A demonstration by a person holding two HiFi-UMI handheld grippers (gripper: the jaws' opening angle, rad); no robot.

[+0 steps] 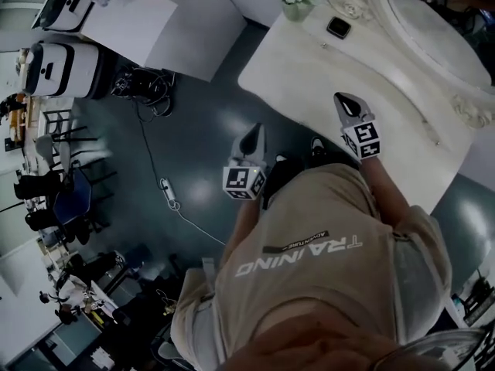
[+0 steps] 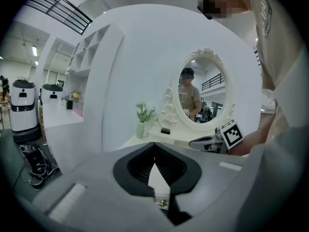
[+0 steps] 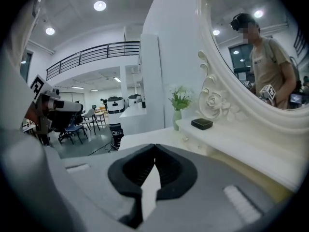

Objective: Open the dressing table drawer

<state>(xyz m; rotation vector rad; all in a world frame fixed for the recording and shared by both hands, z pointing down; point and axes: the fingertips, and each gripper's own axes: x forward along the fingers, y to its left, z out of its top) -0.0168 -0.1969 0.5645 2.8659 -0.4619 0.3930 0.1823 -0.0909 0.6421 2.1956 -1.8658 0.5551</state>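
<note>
What looks like the drawer knob (image 3: 186, 139) sits ahead-right of my right fingers (image 3: 133, 170), on the low tier of the counter (image 1: 309, 83). These and my left fingers (image 1: 251, 140) are clenched empty, so unopened they would slip off it. Just beyond, a vase (image 3: 177, 118) of flowers could topple on an overshoot; the black box (image 3: 202, 123) is shut.

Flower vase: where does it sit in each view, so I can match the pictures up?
Head view: flower vase at the top edge, right of centre.
Left gripper view: flower vase left of centre, mid height, left of the mirror.
Right gripper view: flower vase just right of centre, mid height.
Shared landmark: the small black box near the vase.
</note>
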